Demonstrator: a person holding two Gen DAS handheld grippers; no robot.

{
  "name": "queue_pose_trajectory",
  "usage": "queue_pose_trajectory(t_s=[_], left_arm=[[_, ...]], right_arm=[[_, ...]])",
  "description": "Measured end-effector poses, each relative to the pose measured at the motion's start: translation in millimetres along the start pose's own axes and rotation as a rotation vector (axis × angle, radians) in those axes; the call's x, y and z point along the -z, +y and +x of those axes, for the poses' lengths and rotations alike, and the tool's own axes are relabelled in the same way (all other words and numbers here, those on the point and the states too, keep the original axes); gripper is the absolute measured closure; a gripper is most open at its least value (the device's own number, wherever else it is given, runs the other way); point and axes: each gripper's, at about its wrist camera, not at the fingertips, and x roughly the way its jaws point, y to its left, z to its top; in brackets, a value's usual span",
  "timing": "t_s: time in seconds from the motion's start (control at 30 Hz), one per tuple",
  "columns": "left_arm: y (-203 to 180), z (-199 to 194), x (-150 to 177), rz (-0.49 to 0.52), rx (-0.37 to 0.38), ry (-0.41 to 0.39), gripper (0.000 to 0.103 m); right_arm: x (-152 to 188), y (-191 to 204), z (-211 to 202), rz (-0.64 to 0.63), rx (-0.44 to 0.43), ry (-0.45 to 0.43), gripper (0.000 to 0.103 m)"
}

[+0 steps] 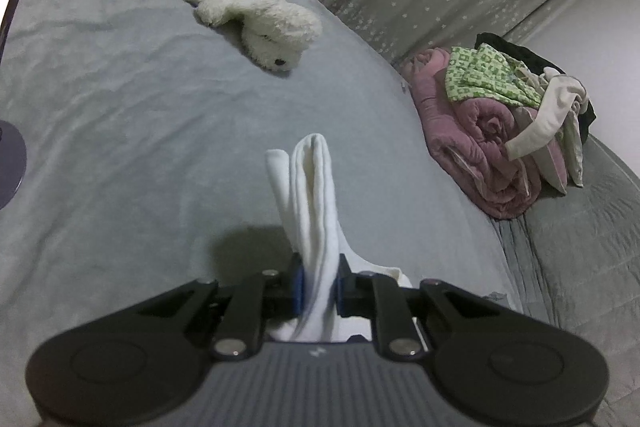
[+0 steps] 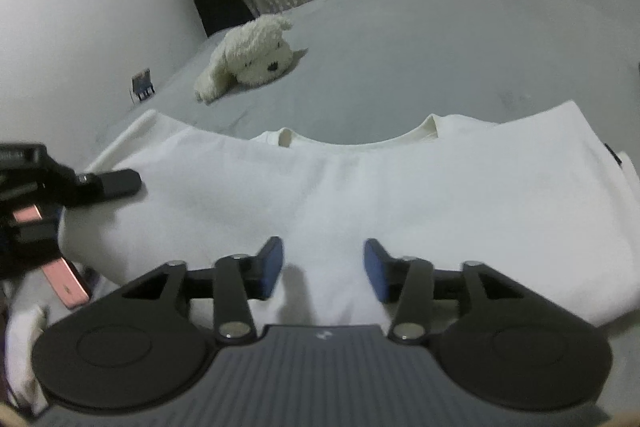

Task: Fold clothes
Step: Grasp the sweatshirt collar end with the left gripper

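Shirt edge pinched on the left, right fingers apart over the middle

Left wrist view: the left gripper [image 1: 319, 285] is clamped on a doubled fold of the white shirt [image 1: 308, 195] — the fold stands up between the blue pads and runs straight forward, along the fingers, over the grey bed [image 1: 140, 87]. A plush dog [image 1: 260, 19] lies well ahead, and a pile of clothes [image 1: 500, 115] sits to the right, both apart from the shirt.

Right wrist view: the right gripper [image 2: 323, 269] hovers with its fingers apart and nothing between them. The shirt [image 2: 360, 187] lies flat just under and ahead of them, its long axis going across from left to right, the collar [image 2: 360, 137] on the far side. The left gripper [image 2: 108, 183] shows at the shirt's left edge, so it is the nearer one to that side — I judge the free right side falls to the right gripper.
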Motion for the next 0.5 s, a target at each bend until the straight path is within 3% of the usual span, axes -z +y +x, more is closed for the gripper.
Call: queue_pose_trajectory(t_s=[0.5], left_arm=[[-64.5,4.4,11.2,0.095,-0.047,0.016,0.089]], right_arm=[[-19.3,-37.8,-32.6,0.249,-0.13,-0.048,0.044]])
